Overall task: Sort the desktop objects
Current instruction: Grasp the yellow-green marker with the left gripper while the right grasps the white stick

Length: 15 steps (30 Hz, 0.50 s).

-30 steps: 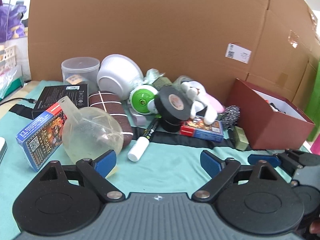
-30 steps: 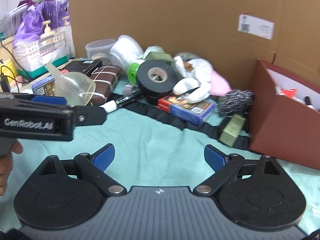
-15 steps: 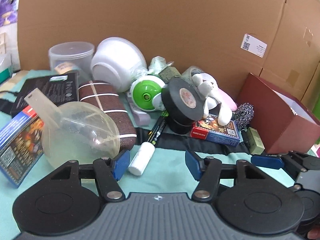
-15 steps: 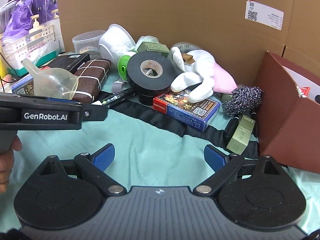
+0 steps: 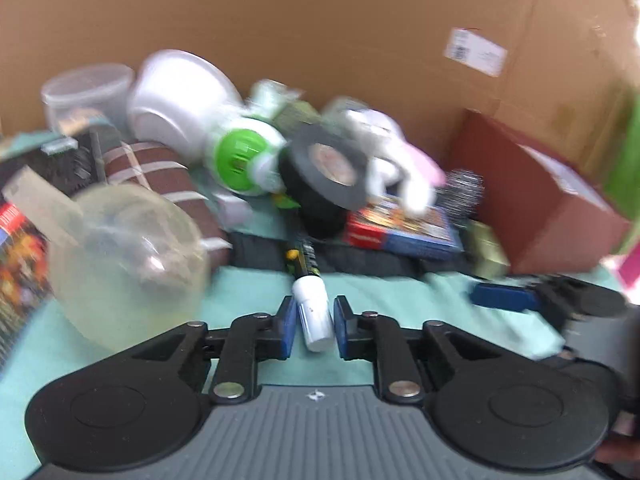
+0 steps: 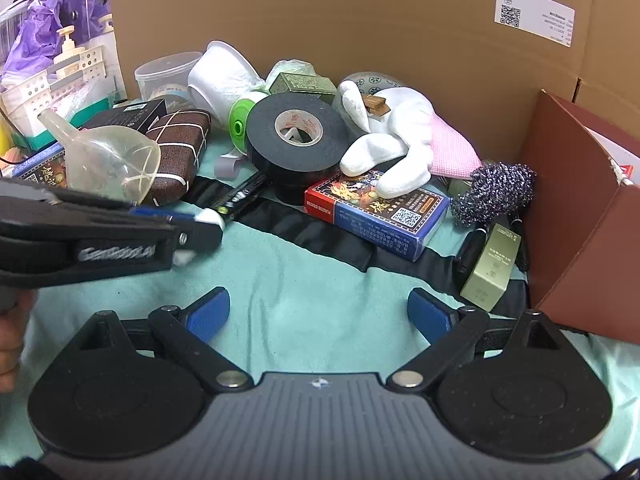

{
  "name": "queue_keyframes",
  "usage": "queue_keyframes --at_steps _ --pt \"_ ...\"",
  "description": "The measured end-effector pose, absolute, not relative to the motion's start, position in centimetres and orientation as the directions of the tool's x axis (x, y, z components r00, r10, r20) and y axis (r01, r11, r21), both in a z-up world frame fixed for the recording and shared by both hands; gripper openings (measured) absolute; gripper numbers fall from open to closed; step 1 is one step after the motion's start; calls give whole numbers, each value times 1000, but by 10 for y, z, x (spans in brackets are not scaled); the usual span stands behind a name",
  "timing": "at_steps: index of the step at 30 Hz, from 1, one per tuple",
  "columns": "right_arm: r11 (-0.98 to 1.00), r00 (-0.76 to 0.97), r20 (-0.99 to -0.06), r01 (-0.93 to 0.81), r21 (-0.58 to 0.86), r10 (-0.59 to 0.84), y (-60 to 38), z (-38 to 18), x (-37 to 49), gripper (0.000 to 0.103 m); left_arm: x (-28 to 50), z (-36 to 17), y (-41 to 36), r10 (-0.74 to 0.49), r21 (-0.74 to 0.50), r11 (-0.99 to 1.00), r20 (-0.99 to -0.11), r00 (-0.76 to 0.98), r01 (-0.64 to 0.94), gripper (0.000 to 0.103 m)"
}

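A black marker with a white cap (image 5: 311, 312) lies on the teal cloth (image 5: 248, 292), cap toward me. My left gripper (image 5: 314, 326) has its blue pads on both sides of the cap, nearly touching it; this view is blurred. In the right wrist view the left gripper (image 6: 192, 226) covers the white cap, and the marker's black body (image 6: 240, 196) runs back toward a black tape roll (image 6: 298, 136). My right gripper (image 6: 320, 314) is open and empty above the cloth.
A pile lies against the cardboard wall (image 6: 360, 20): clear funnel (image 6: 110, 160), brown wrapped box (image 6: 180, 152), white bowl (image 6: 222, 78), green spool (image 5: 240, 160), plush toy (image 6: 396, 140), card box (image 6: 378, 210), steel scrubber (image 6: 496, 192), small green box (image 6: 492, 266). A dark red box (image 6: 580, 216) stands right.
My left gripper has moved forward and right to the marker's white cap and narrowed its jaws around it. My right gripper has moved slightly forward and stayed open.
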State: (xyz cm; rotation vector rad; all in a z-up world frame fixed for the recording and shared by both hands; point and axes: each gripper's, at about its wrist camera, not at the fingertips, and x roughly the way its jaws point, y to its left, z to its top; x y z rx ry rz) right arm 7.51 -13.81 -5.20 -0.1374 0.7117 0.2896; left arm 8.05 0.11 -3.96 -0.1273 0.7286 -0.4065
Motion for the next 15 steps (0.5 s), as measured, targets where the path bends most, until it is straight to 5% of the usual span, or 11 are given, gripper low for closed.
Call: queue_keyframes --at_steps 7,12,15 --pt "961 716 -663 -278 15 217 -154 -50 56 93 69 -33 2 -423 -281 906 -592 686 316 29" --pt "930 709 -627 -362 70 323 -135 -40 49 92 85 -28 9 -392 -333 916 -615 684 226 44" --pt "916 703 -634 -401 23 323 -113 -41 53 76 88 -25 6 -389 -326 918 -624 677 227 44"
